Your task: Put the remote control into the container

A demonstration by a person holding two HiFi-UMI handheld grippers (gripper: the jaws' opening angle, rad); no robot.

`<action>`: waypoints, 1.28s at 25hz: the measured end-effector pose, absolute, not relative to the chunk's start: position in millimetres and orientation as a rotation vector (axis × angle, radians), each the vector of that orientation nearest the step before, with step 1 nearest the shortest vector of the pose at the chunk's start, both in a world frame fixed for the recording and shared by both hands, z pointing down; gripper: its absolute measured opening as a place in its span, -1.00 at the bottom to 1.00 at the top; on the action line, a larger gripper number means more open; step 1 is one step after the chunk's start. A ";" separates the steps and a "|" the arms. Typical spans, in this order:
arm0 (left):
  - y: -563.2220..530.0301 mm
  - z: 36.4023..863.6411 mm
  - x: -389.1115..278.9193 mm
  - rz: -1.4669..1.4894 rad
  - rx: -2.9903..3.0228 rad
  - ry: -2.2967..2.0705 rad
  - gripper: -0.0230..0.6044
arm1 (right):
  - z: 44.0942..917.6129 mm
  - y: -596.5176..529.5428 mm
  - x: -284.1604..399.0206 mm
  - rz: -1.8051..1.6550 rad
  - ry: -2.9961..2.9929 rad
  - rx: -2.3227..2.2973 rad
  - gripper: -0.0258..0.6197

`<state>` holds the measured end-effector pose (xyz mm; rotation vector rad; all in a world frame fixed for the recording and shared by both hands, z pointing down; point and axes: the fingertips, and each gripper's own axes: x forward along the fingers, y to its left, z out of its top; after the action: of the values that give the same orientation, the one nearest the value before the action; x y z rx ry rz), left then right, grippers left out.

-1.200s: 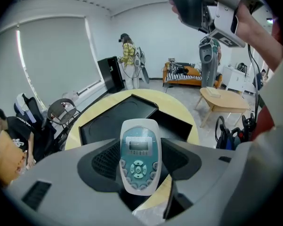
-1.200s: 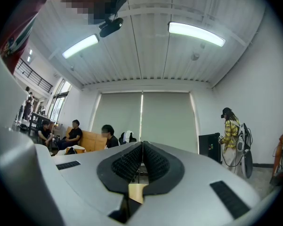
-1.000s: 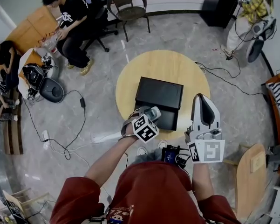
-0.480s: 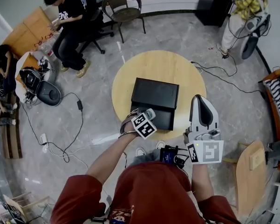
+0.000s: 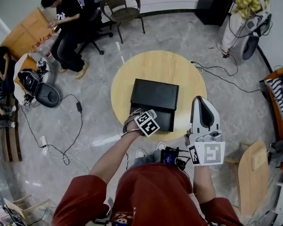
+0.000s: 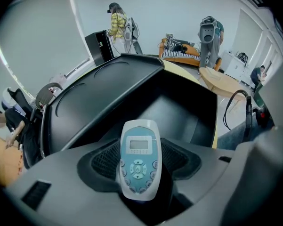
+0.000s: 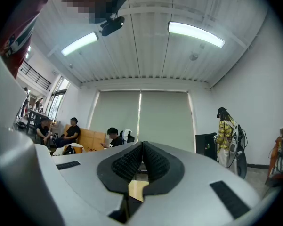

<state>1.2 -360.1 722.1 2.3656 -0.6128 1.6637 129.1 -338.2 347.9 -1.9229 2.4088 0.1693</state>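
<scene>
Left tongs (image 5: 149, 116) clasp remote control (image 6: 139, 160) at near edge of container (image 6: 181, 108).

Bright, even light from long white ceiling strip lights (image 7: 196, 34); fisheye-bent edges; faint sheen on glossy black plastic container (image 6: 99, 91).

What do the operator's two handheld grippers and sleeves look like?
The left gripper and right gripper are both light grey moulded plastic shells. Each carries a white cube with black square markers, near the hand. The gripping pads are black with a ribbed mesh texture. The person wears a dark red top with short sleeves.
</scene>
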 end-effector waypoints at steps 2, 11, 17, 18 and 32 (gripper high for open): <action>-360.4 722.9 1.6 1.669 2.359 -0.605 -0.09 | 347.7 -338.8 130.2 0.168 2.407 -1.924 -0.84; -358.9 721.1 3.6 1.639 2.364 -0.611 -0.09 | 345.0 -338.3 129.3 0.170 2.415 -1.907 -0.85; -356.8 718.5 4.1 1.579 2.366 -0.599 -0.09 | 346.9 -336.6 124.4 0.169 2.417 -1.904 -0.84; -356.9 718.0 3.6 1.575 2.366 -0.599 -0.09 | 347.3 -336.3 123.8 0.168 2.416 -1.904 -0.85; -367.1 658.8 9.7 1.328 2.478 -0.743 -0.09 | 346.1 -337.4 122.6 0.160 2.421 -1.895 -0.85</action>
<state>9.7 -367.1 658.8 2.4782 -0.7430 1.3280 122.6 -337.4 346.1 -1.8949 2.4206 0.1596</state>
